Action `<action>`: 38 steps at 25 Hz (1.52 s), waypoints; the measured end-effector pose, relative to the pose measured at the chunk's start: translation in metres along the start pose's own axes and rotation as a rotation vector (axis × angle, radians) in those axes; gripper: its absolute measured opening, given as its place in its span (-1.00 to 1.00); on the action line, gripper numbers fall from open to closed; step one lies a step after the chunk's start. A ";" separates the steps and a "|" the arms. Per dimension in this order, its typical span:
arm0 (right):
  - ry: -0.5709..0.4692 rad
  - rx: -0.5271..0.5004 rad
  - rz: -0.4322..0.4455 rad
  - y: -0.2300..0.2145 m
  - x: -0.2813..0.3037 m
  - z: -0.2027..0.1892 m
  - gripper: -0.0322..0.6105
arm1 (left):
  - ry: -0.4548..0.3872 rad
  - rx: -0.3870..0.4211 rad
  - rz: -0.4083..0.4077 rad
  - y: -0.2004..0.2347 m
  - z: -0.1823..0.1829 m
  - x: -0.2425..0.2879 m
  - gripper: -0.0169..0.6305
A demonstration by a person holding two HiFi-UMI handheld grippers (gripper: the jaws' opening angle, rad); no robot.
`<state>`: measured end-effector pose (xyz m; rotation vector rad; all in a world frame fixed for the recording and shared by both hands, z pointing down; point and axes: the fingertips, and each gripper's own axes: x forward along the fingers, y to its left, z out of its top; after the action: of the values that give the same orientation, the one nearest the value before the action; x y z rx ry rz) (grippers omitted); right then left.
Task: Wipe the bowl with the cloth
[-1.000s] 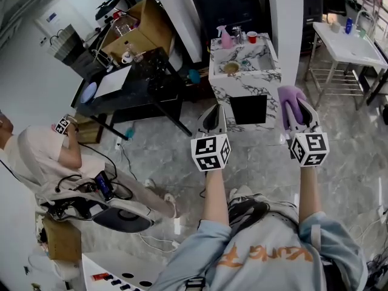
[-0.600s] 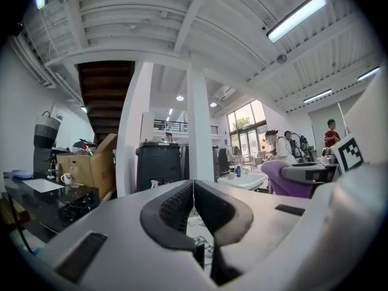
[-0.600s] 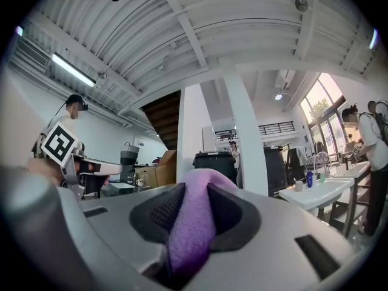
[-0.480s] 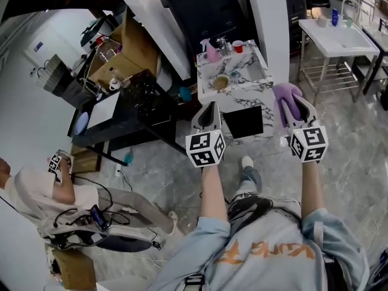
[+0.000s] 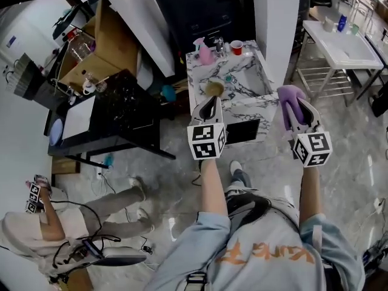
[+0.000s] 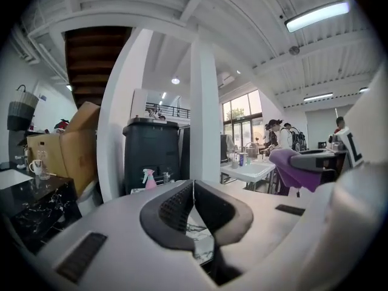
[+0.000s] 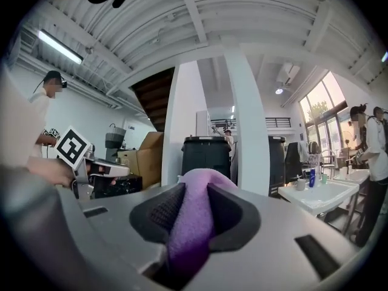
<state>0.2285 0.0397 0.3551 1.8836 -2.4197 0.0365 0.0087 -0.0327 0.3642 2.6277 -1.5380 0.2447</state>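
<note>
Approach step. My right hand-held gripper (image 7: 195, 191) pinches the soft purple cloth (image 7: 191, 226); left hand-held gripper (image 6: 193, 190) closed, empty. Next: reach the round tan bowl (image 5: 212, 88) on the marbled tabletop (image 5: 251, 96).

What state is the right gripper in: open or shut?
Shut: the right gripper clamps the cloth; the right gripper view shows purple fabric pinched between both jaws, bulging past the tips.
</note>
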 end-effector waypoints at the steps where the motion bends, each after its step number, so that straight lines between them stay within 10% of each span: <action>1: 0.012 -0.006 0.003 -0.001 0.015 0.000 -0.51 | 0.016 0.004 0.007 0.011 -0.004 0.011 -0.87; 20: 0.232 0.013 0.098 0.002 0.253 -0.061 -0.51 | 0.329 0.044 -0.070 0.122 -0.094 0.175 -0.87; 30: 0.285 0.096 -0.086 -0.078 0.249 -0.088 -0.51 | 0.445 0.079 -0.211 0.096 -0.126 0.242 -0.87; 38: 0.290 0.161 -0.071 -0.087 0.275 -0.105 -0.51 | 0.616 0.111 -0.271 0.085 -0.172 0.270 -0.87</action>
<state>0.2502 -0.2412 0.4776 1.8718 -2.2121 0.4793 0.0487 -0.2789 0.5815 2.4470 -0.9805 1.0201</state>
